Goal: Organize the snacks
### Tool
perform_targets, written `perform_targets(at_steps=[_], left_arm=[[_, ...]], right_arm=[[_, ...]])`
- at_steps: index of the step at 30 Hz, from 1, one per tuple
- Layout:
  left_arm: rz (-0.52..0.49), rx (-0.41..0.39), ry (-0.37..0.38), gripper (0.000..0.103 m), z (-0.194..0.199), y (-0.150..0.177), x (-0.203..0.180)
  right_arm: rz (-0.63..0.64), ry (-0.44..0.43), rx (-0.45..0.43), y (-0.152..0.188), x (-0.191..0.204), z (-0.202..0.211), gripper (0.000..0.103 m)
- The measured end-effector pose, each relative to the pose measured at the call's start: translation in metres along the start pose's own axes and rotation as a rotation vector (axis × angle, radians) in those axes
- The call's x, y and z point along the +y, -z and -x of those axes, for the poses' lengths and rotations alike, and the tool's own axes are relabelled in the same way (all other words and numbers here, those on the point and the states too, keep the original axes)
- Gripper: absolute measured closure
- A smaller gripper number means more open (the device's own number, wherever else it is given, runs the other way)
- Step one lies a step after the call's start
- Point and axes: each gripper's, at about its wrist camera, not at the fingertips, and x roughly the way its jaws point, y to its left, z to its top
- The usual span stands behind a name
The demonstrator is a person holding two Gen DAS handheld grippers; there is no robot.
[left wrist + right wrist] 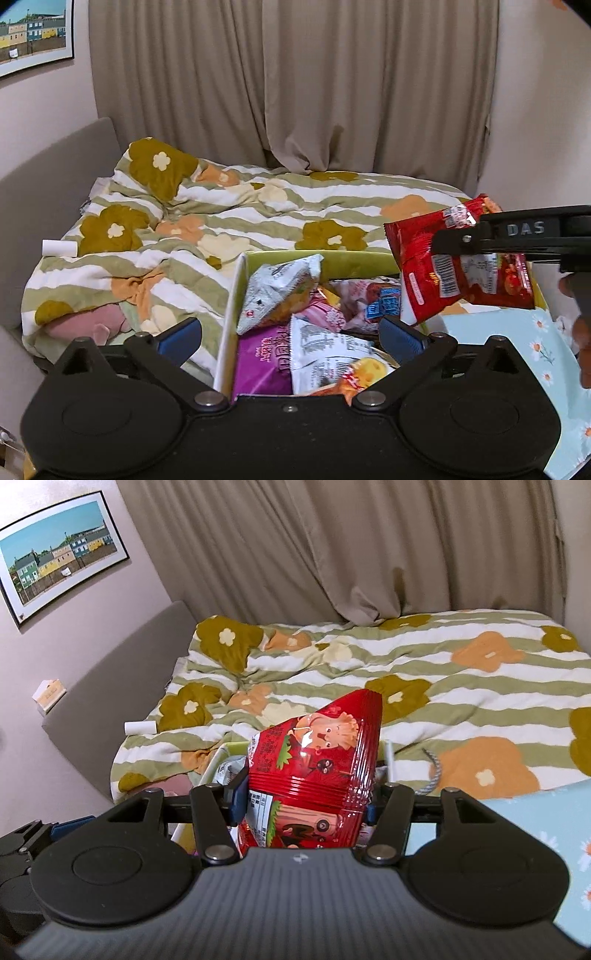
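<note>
Snacks are mostly in the box (242, 280) already: a grey-white packet (280, 291) on top, a purple pack (260, 363), a pink one (325, 314) and a pale pack with blue labels (373, 301) underneath. The last piece in play is the red packet (314, 771), held by the right gripper (301, 799) above the box's far right corner; the jaws sit narrow with pads against both sides of the bag, so it looks pinched, not loose. The left gripper (291, 332) is spread wide over the box with nothing between its pads. Risks, as I read it: the red packet is glossy, puffy and gripped low on its body, so it could slide or rotate out if the squeeze eases before it is over the opening. It hangs close to the right wall, so a drop from there might catch the rim and tip onto the blue daisy cloth (517, 339) or the quilt (229, 206). The pile is already heaped, so a new bag may roll off the top. The left gripper hovering low over the box is the main obstruction to the drop path; the two tools could clash. A small white tube (59, 246) lies on the quilt, well apart.
</note>
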Motion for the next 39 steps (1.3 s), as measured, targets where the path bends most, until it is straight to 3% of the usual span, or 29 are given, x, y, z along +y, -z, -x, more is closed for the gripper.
perform_targets(at_steps=[3, 11, 18, 27, 39], left_arm=[[-0.001, 0.012, 0.002, 0.0, -0.007, 0.003, 0.005], [-0.002, 0.05, 0.018, 0.0, -0.013, 0.018, 0.005], [0.002, 0.012, 0.002, 0.0, 0.014, 0.019, -0.004], [0.006, -0.057, -0.009, 0.0, 0.085, 0.029, -0.04], [-0.031, -0.1, -0.02, 0.0, 0.154, 0.072, -0.088]], right_arm=[[0.0, 0.018, 0.001, 0.002, 0.003, -0.012, 0.0], [-0.026, 0.047, -0.003, 0.02, -0.006, -0.01, 0.0], [0.004, 0.041, -0.038, 0.023, -0.003, 0.024, 0.0], [0.042, 0.081, -0.134, 0.043, -0.008, 0.123, 0.0], [0.078, 0.282, -0.1, 0.114, -0.034, 0.228, 0.0]])
